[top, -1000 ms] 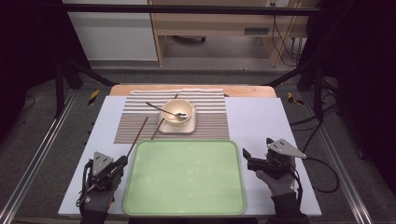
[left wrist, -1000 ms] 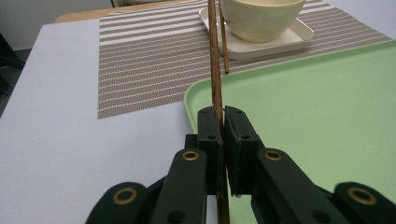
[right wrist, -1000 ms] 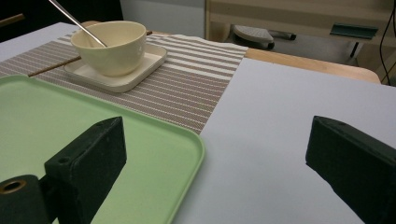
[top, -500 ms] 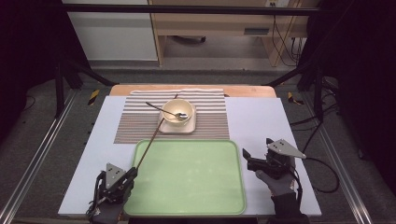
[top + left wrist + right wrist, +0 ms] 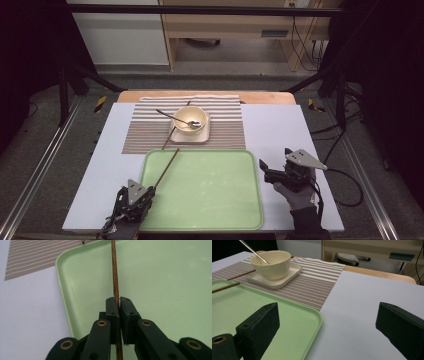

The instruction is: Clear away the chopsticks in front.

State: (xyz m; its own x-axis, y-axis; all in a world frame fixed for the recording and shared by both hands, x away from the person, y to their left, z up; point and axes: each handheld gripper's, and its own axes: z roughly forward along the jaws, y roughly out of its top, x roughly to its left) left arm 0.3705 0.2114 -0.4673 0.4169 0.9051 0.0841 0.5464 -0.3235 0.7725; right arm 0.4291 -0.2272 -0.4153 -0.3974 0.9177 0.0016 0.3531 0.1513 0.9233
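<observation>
Green plastic lay under most of what we were doing — the tray (image 5: 210,200) sat near our edge of the table, below the striped mat (image 5: 150,135). Our left gripper (image 5: 118,305) was clamped tight on a thin wooden chopstick (image 5: 114,272), the pads pinching it near one end while the rest ran out over the tray's near-left corner, its far tip reaching the tray's far rim. From above, the chopstick slanted up and to the right from the left gripper (image 5: 134,197). A second chopstick (image 5: 168,137) lay on the mat, beside the saucer (image 5: 192,138) that carried the cream bowl (image 5: 190,119) with its spoon (image 5: 175,118).

Our right gripper (image 5: 272,172) rested just off the tray's right edge (jaws wide apart, nothing between them), well clear of the work.

We judged the risk to be in the let-go. The grip sat far from the stick's middle, so the long free end could swing or drop first and skitter; if we opened while it was tilted, it might roll toward the rim — or come to rest propped on the lip instead of flat inside. A round stick on smooth plastic would not stay put readily.
</observation>
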